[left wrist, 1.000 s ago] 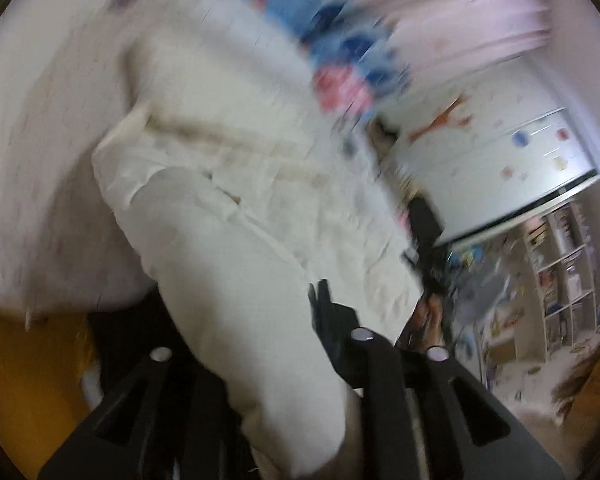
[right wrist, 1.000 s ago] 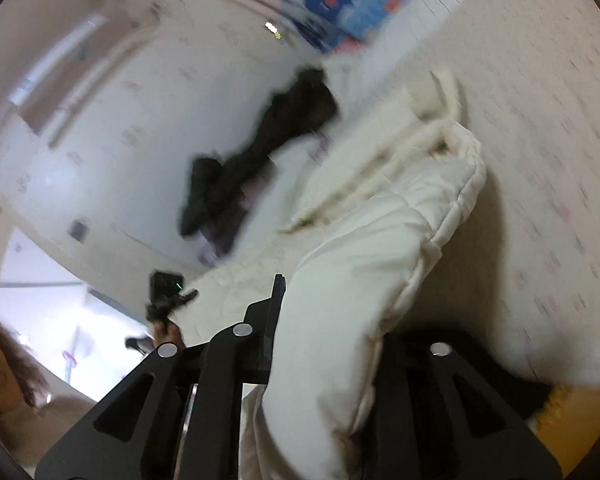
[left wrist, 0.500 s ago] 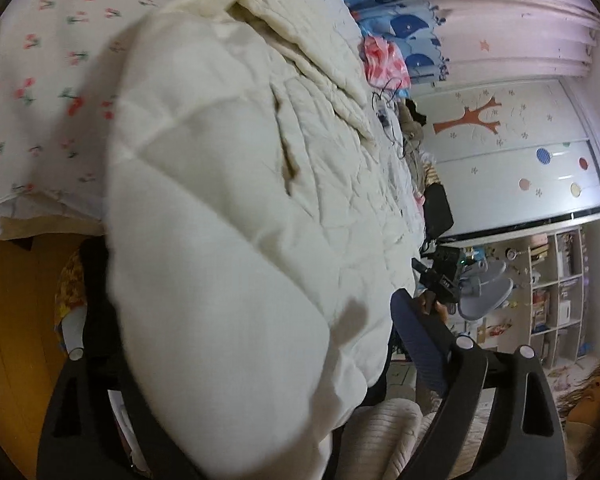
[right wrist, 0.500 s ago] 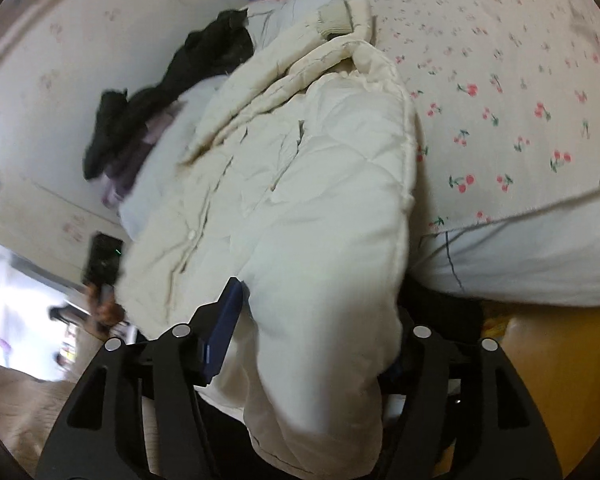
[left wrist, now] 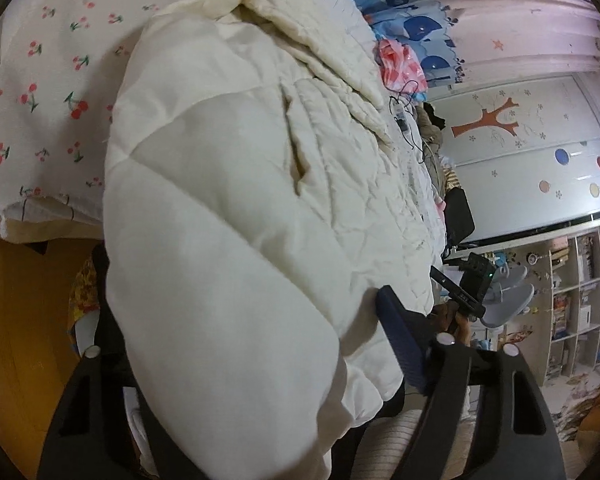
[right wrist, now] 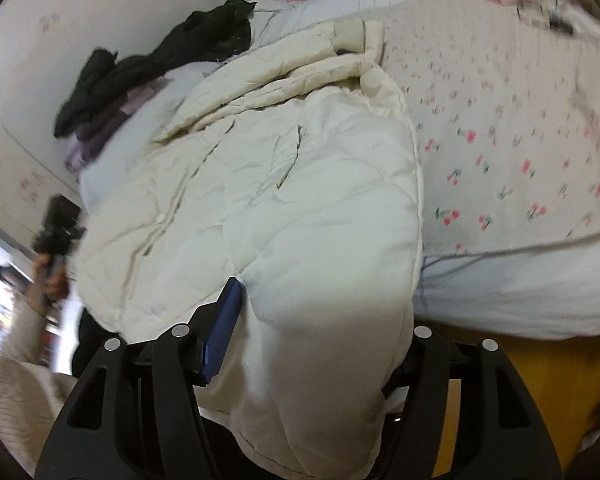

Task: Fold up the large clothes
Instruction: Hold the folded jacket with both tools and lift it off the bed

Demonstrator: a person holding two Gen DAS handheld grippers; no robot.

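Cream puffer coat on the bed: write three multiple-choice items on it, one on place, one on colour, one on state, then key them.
1. Where does the cream puffer coat lie?
A. on the cherry-print bedsheet, its hem over the bed's edge
B. on the floor
C. on a hanger

2. What colour is the clothing heap behind it?
A. red
B. black
C. yellow

3. How is the coat's front?
A. spread wide open
B. inside out
C. closed, lying flat

Key:
1 A, the right wrist view shows its hem hanging past the mattress.
2 B, the pile is dark.
3 C, the front panels meet along the placket.
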